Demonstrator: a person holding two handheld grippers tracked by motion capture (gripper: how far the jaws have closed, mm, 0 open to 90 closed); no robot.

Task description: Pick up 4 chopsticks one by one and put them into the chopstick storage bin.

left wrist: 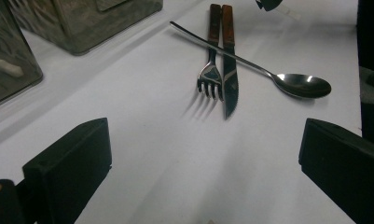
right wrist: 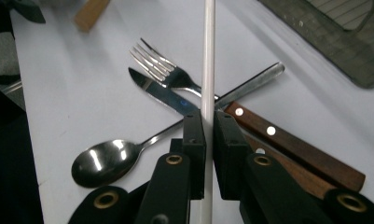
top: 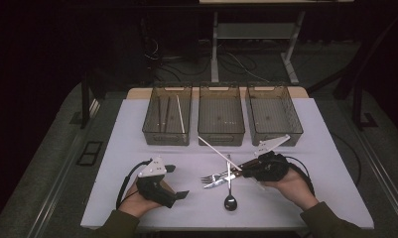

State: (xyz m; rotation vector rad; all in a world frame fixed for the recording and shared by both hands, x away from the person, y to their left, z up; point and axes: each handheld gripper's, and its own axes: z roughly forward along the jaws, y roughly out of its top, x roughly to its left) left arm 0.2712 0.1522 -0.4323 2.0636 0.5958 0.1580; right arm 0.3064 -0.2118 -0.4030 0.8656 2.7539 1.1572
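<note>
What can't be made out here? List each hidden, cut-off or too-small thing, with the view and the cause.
- White stick: right gripper view, both ends cut off by the picture's top and bottom edges; the right claw covers its middle.
- Knife and fork: right gripper view, handles partly behind the claw.
- Left bin: high view, contents too small and dim to name.
- Left claw: left gripper view, jaws cut off by the bottom edge.

1. I look down on a white table (top: 137,198) lit from above, while the room around it sinks into near-darkness.
2. Grey carpeted floor (top: 47,163) surrounds the table.
3. Beyond it I see a second table's pale metal legs (top: 215,49) and crossbar.
4. Dark cables (top: 186,59) lie tangled on the floor beneath that table.
5. The back wall is too dark for me to make out.
</note>
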